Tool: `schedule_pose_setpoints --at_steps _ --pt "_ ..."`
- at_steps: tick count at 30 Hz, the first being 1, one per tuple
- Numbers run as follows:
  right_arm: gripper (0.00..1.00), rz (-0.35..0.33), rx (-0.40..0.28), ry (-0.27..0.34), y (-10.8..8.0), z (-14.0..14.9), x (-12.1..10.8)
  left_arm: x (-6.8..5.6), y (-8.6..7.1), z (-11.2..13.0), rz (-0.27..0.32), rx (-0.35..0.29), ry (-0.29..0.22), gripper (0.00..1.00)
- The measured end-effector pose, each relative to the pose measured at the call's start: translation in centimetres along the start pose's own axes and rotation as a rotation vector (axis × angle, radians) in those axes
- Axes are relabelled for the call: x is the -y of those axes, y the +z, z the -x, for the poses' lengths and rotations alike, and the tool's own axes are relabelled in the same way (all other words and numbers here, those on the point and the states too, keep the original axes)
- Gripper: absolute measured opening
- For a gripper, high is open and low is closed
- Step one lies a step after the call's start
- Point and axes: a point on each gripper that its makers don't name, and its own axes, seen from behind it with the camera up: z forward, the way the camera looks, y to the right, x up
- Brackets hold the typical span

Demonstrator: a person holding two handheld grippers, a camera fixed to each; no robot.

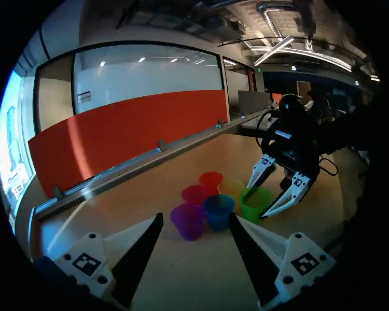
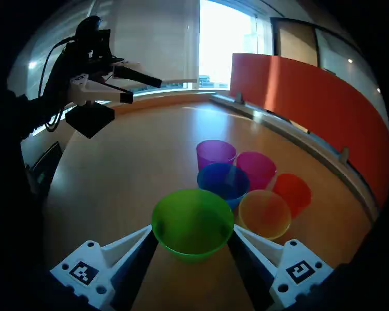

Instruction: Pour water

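Right gripper view | my right claw [image 2: 192,231] straddled the green cup [image 2: 193,217] on the worktop [image 2: 122,166], fingers at its 9 and 3 o'clock, grip pressure unreadable | blue cup [image 2: 223,181] just beyond at 1 o'clock | left gripper view: my left claw [image 1: 195,215] stood apart.

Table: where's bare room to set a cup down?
Bare table spreads from the purple cup and green cup toward the left gripper, away from the orange divider. Crowded: six cups packed together, the right gripper straddling the green one; a narrower strip before the divider.
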Motion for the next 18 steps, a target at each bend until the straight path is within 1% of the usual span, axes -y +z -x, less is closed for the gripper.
schedule_pose_setpoints --at_steps 6,18 --pt "0.89 0.012 -0.02 -0.002 -1.5 -0.4 -0.2 -0.4 0.3 -0.2 0.007 -0.001 0.007 0.93" --pt "0.89 0.037 -0.049 0.002 -4.2 -1.1 -0.4 -1.6 1.0 -0.5 0.029 0.002 0.019 0.93"
